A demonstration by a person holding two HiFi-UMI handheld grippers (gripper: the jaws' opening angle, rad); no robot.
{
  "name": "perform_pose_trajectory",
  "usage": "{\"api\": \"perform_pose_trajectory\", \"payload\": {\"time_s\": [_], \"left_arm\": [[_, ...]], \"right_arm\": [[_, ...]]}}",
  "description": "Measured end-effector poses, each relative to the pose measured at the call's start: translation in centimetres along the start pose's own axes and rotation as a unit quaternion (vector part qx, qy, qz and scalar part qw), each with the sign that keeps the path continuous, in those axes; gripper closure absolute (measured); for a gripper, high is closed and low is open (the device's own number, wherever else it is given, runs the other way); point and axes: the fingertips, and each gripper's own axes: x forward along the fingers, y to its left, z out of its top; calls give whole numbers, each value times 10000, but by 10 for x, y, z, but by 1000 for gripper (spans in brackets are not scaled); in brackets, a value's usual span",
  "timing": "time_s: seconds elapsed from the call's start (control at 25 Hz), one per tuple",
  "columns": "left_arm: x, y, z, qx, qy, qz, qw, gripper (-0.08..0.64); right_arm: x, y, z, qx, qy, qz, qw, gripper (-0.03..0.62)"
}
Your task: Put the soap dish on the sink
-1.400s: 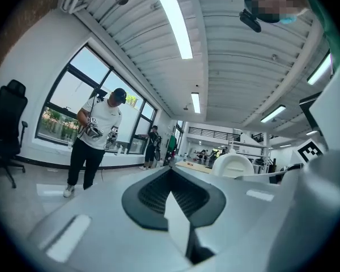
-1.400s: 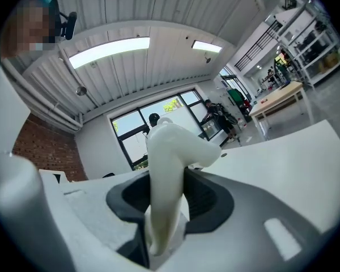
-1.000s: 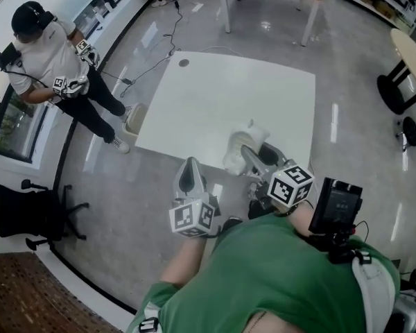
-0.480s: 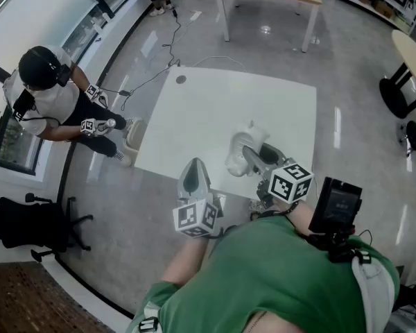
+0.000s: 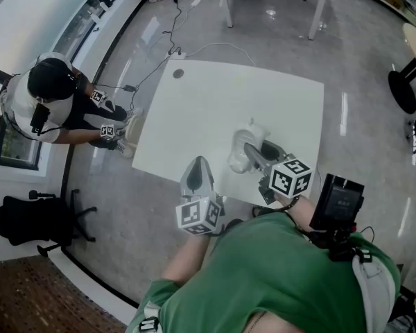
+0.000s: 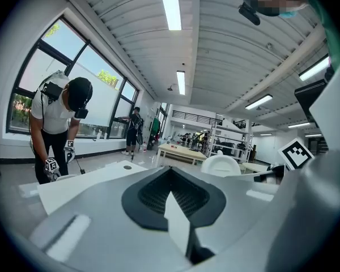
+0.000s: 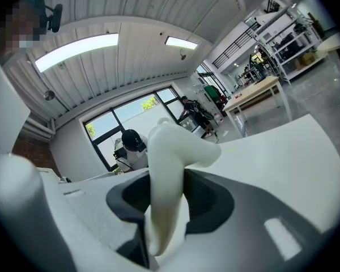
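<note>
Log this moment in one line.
left gripper: shut, empty | right gripper: shut on soap dish | location: at table's near edge

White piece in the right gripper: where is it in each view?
Head view: white piece, centre-right, by the table's near edge.
Left gripper view: white piece, right of centre, beyond the jaws.
Right gripper view: white piece, centre, clamped between the jaws.
Shared landmark: the white table.
</note>
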Motion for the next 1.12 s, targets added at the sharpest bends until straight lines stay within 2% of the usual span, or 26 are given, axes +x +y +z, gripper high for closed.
{"api": "perform_pose_trajectory", "payload": {"time_s": [0.24,0.64,1.12], "left_arm": [[34,-6,-32,75,376,125,9992,554],[53,3,-54,70,764,174,9969,554],[80,8,-106,121,1312,153,9912,554]], "right_arm": [[22,-52,-12,196,303,-57,9993,448],[45,-82,-37,373,693,-301,9964,448],[65,-140,-85,688,1212,-751,9874,448]]}}
